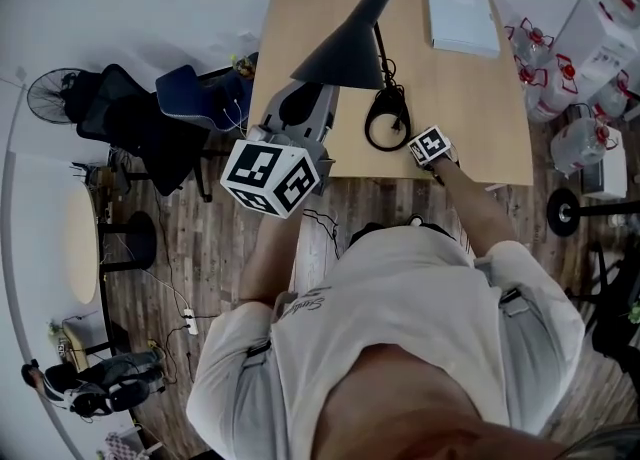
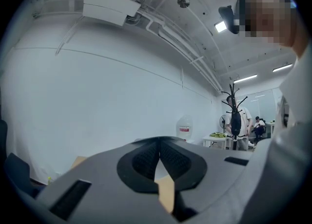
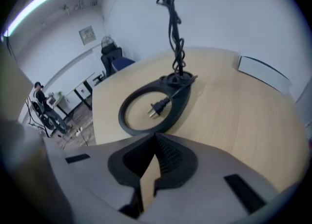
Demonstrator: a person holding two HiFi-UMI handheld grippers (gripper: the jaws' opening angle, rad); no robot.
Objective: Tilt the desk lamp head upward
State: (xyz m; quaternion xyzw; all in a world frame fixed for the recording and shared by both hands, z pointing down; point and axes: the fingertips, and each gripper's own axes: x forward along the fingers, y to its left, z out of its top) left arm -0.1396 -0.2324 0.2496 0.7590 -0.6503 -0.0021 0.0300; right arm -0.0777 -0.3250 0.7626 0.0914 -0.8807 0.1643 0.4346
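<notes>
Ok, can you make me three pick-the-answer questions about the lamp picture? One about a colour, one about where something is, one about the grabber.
1. What colour is the lamp shade? A white, B black, C yellow.
2. Where is the plug? A inside the ring base, B on top of the lamp shade, C in a wall socket.
3. How are the jaws of the right gripper? A wide open, B shut on the plug, C shut on nothing.
Answers: 1 B, the cone shows black. 2 A, it lies within the ring. 3 C, its pads meet with nothing between them.
</notes>
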